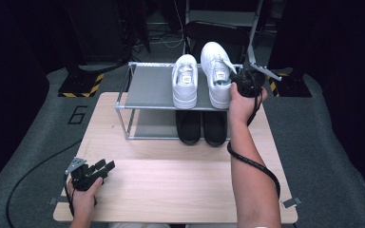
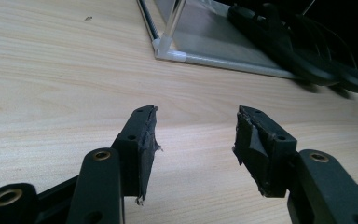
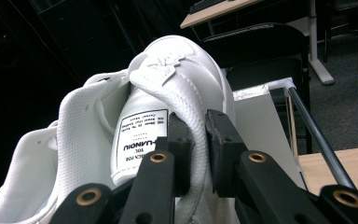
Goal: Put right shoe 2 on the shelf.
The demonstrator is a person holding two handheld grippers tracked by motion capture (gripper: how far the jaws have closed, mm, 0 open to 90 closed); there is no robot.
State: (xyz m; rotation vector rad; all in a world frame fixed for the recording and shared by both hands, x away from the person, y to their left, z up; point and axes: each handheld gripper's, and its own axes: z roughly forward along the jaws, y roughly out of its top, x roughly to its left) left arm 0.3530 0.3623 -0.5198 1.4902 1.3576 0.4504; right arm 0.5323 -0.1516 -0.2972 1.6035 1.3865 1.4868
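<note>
Item: white lace-up leather sneaker [image 1: 216,71], right one of a pair, toe pointing far, heel lifted off the top shelf of the grey metal-framed two-tier shoe rack [image 1: 147,90]; its collar edge [image 3: 193,135] is pinched at the rim beside the tongue with the printed label

Holder: right gripper [image 1: 241,81], jaws clamped on that collar edge, one pad inside the shoe and one outside, as the right gripper view shows; the hand [image 1: 241,105] reaches in from the near right, black cable trailing along the forearm

Companion: second white leather sneaker [image 1: 185,81], just left of the held one, flat on the top shelf, toe far

Lower shelf: pair of black shoes [image 1: 202,127], toes pointing near, directly below the white pair

Left gripper [image 1: 100,168]: at the near left corner of the light wooden counter [image 1: 171,180], low over the board; jaws apart with bare wood between them in the left gripper view, well apart from the rack

Rack position: far half of the counter, centred
</note>
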